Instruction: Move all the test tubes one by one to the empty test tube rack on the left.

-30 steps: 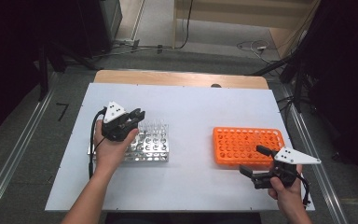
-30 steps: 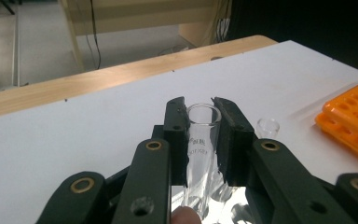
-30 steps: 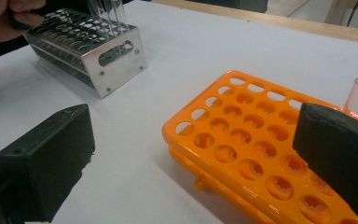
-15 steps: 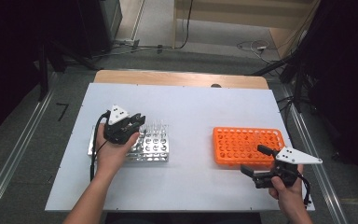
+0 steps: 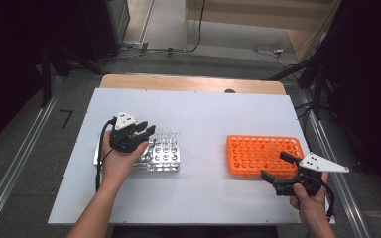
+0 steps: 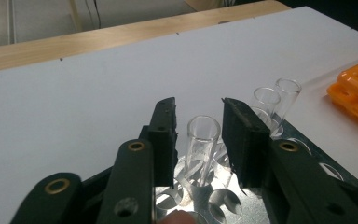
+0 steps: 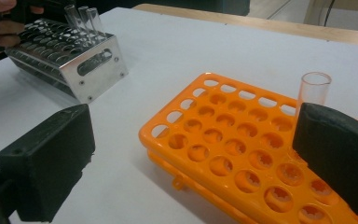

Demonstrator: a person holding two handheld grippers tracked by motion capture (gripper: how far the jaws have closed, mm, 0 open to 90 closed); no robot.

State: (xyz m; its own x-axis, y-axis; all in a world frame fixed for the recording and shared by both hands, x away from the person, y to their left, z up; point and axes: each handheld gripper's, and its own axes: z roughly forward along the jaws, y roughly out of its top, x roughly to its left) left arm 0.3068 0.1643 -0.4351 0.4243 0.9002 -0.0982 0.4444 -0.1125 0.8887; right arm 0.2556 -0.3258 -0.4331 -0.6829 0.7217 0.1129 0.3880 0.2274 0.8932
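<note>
A metal tube rack (image 5: 164,157) stands at the table's left with a few clear tubes at its far edge. My left gripper (image 5: 147,132) hovers over its left part. In the left gripper view the jaws (image 6: 198,109) have just been opening. One upright clear tube (image 6: 201,140) stands between them in the rack (image 6: 307,140), with a gap on each side. At the right, my right gripper (image 5: 273,165) is wide open at the near edge of the orange rack (image 5: 263,150). One clear tube (image 7: 313,91) stands in the orange rack (image 7: 223,140), just behind the right jaw.
The white table (image 5: 203,114) has a wooden strip (image 5: 193,83) along its far edge. Two more clear tubes (image 6: 272,100) stand in the metal rack beyond the left jaws. Metal rails run along the floor on both sides.
The left jaws have parted and now stand off the tube between them. The left hand stays over the metal rack. The right hand has barely moved.
</note>
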